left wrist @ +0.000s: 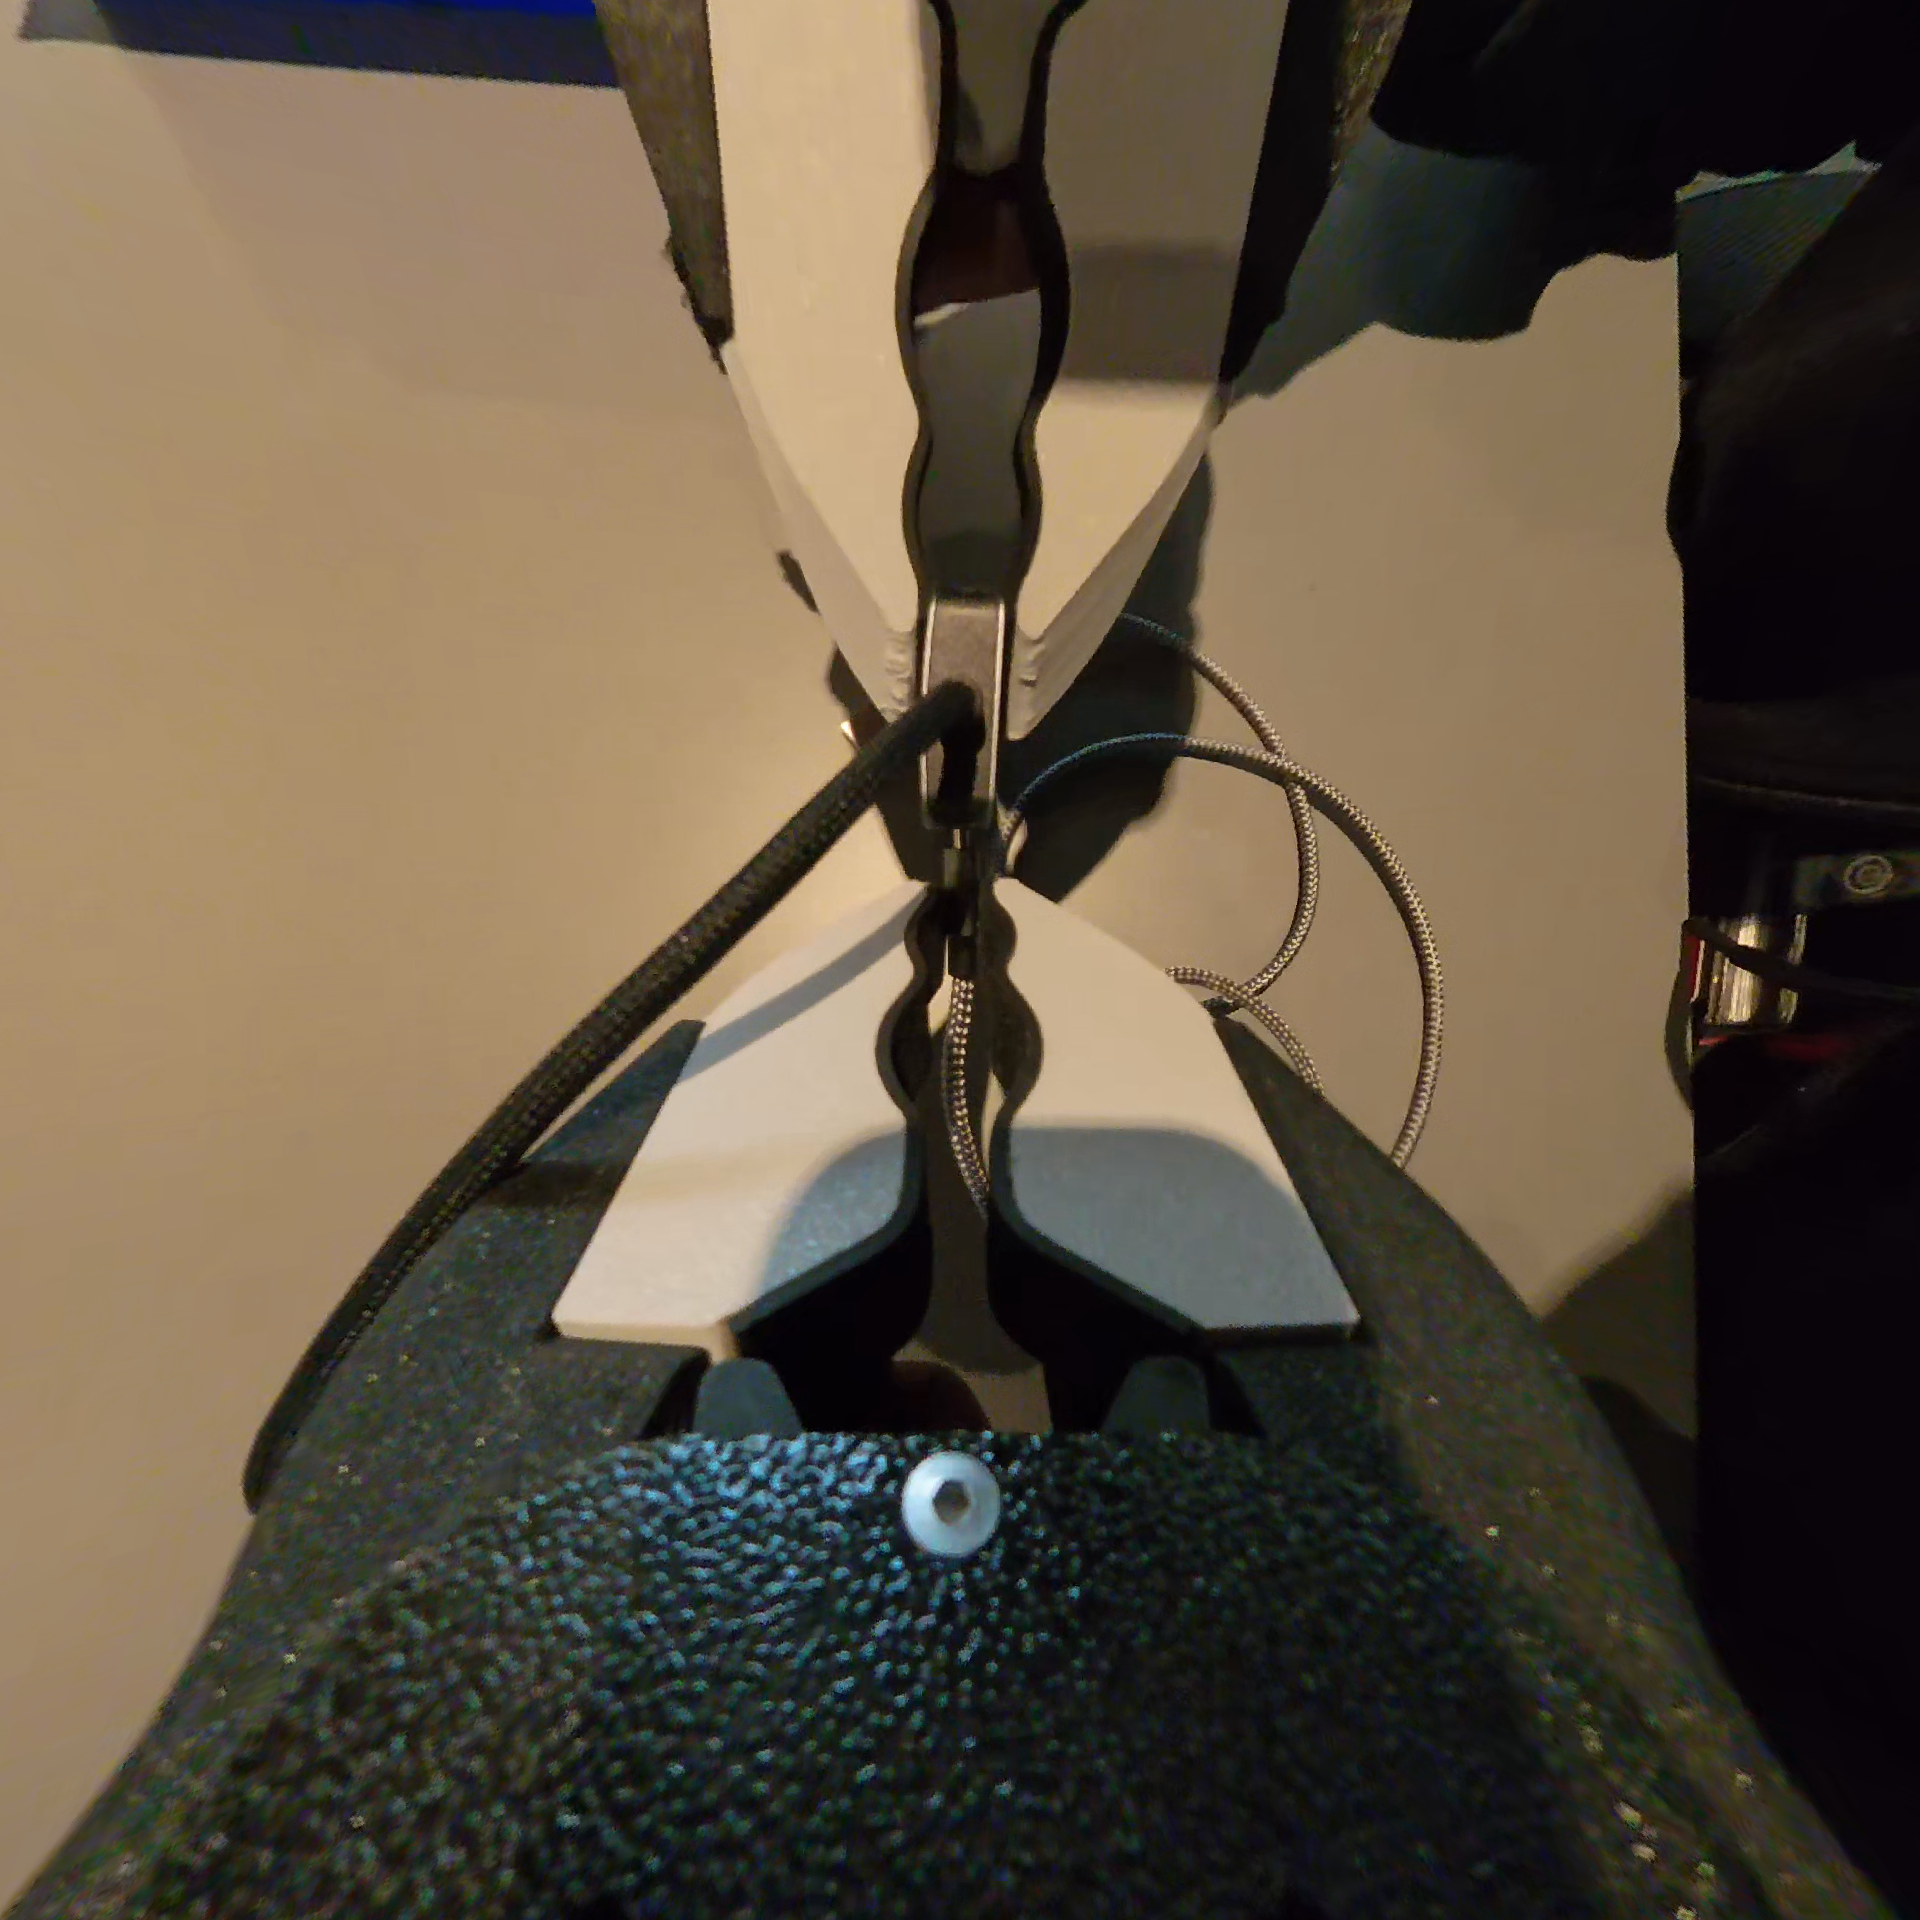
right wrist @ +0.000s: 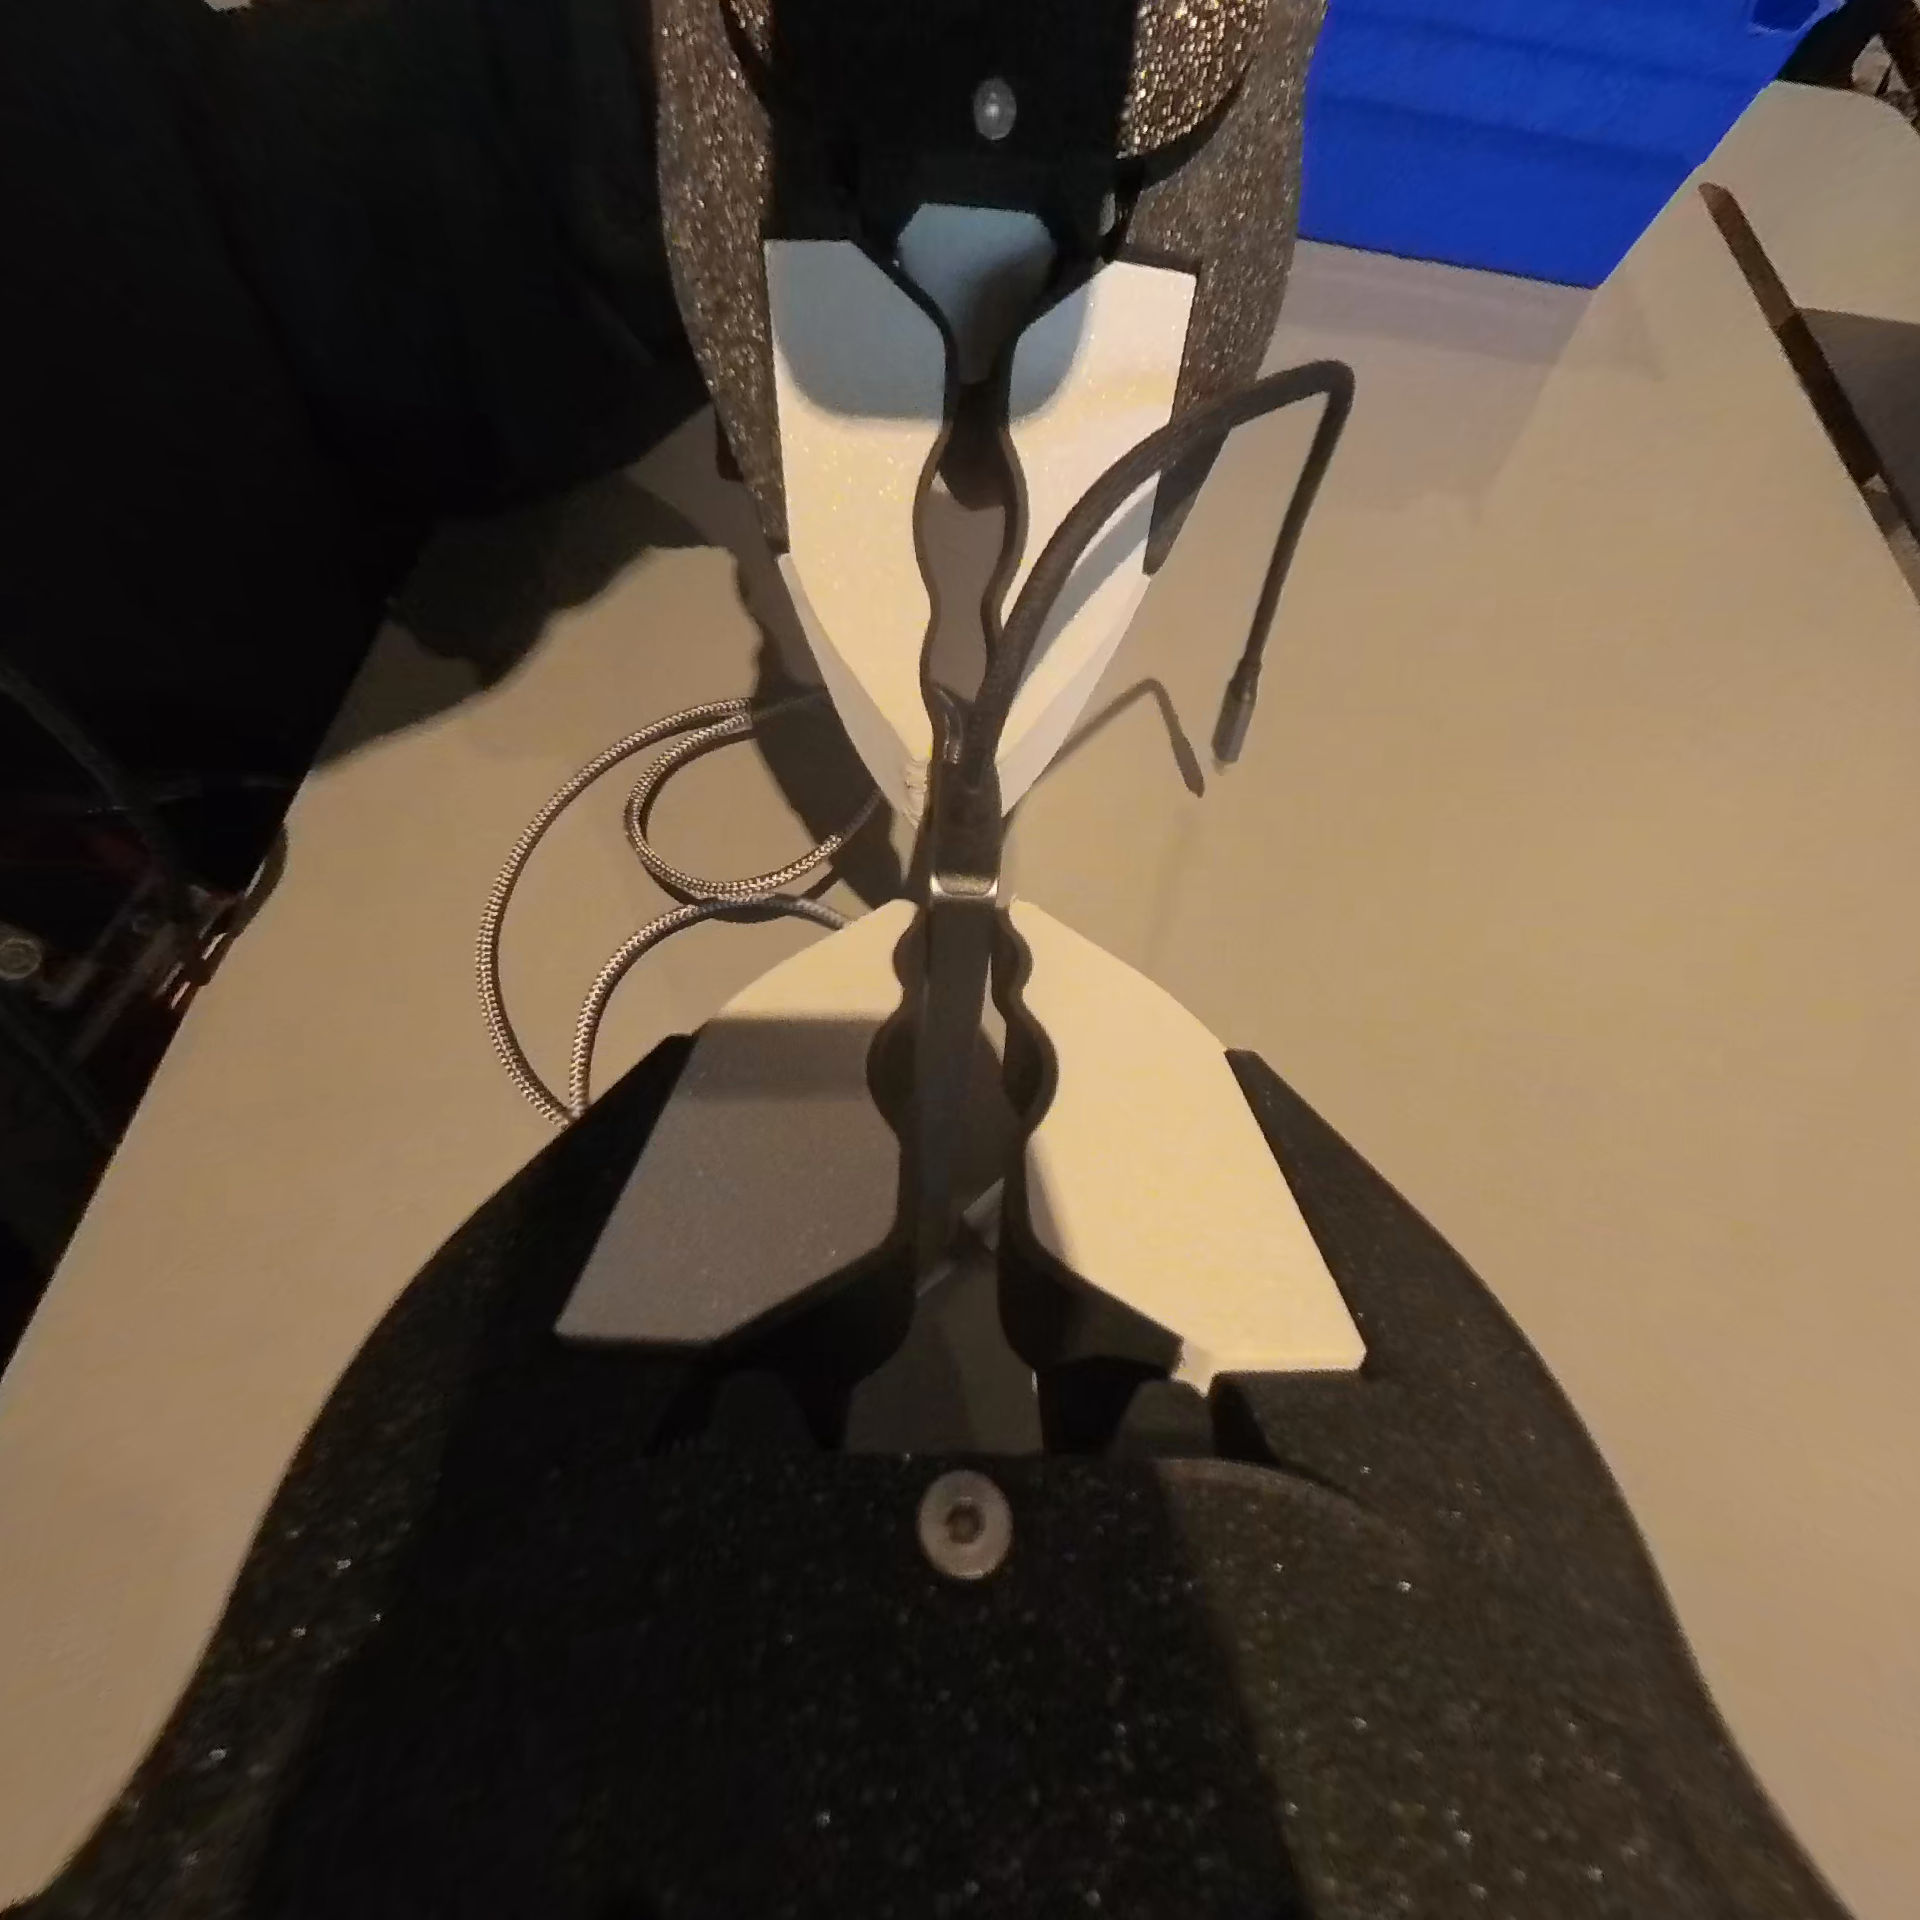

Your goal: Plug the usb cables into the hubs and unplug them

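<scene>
Over a beige table [left wrist: 364, 623], two hand-held grippers meet tip to tip. In the left wrist view, the left gripper [left wrist: 961, 940] has its jaws pressed together on the plug end of a grey-and-white braided USB cable [left wrist: 1382, 894], the plug pointing away from the camera along the fingers; the cable trails back between the fingers and loops off to the right above the table. Directly beyond, the right gripper [left wrist: 964, 717] pinches a slim grey metal hub [left wrist: 964, 707], its end face turned toward the plug. The plug tip sits right at the hub's lower edge (whether it is seated cannot be told). A thick black braided cord [left wrist: 582, 1008] leaves that face and sweeps down to the left.

From the right wrist view, the hub [right wrist: 958, 997] runs lengthwise between the right gripper's [right wrist: 951, 925] closed fingers, pointing at the left gripper [right wrist: 961, 769]. A blue bin [right wrist: 1558, 135] stands at the table's far edge.
</scene>
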Demonstrator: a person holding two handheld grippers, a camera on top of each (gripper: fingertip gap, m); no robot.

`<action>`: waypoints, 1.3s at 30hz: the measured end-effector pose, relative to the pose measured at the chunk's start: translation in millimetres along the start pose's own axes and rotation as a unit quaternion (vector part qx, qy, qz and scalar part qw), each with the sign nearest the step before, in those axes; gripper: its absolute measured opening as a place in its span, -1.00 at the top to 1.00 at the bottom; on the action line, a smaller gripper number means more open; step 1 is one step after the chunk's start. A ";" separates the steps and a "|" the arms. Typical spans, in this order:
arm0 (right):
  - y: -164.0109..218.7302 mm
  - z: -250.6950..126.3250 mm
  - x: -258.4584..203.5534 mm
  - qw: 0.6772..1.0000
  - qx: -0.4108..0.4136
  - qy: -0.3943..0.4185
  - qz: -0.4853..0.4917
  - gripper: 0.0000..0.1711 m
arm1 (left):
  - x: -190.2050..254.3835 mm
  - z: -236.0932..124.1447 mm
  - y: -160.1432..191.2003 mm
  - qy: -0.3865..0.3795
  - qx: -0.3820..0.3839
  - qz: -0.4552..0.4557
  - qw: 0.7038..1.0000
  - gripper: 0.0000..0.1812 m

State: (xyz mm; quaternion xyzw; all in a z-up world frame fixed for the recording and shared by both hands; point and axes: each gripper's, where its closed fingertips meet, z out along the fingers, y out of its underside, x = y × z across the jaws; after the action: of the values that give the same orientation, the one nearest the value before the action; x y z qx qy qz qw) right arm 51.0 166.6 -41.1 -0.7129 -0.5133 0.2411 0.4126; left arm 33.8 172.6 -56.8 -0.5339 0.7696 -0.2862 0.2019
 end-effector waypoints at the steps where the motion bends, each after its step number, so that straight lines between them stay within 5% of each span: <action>1: -1.2 -0.4 0.6 1.000 0.003 0.001 0.001 0.88 | -0.5 -0.9 -0.6 -0.001 0.002 -0.001 1.000 0.94; 26: -4.2 4.0 0.4 0.998 -0.052 0.004 -0.025 0.88 | -2.3 -1.7 -0.5 -0.026 -0.023 0.033 0.999 0.95; 39: -7.1 -2.6 23.3 0.998 0.030 0.052 0.020 0.87 | -26.5 -8.0 -4.7 -0.069 0.054 -0.014 0.996 0.92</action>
State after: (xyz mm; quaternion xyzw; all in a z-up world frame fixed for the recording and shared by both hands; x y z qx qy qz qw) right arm 57.6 188.4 -31.9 -0.7222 -0.4691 0.2269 0.4549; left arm 41.4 198.0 -47.6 -0.5519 0.7295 -0.2923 0.2789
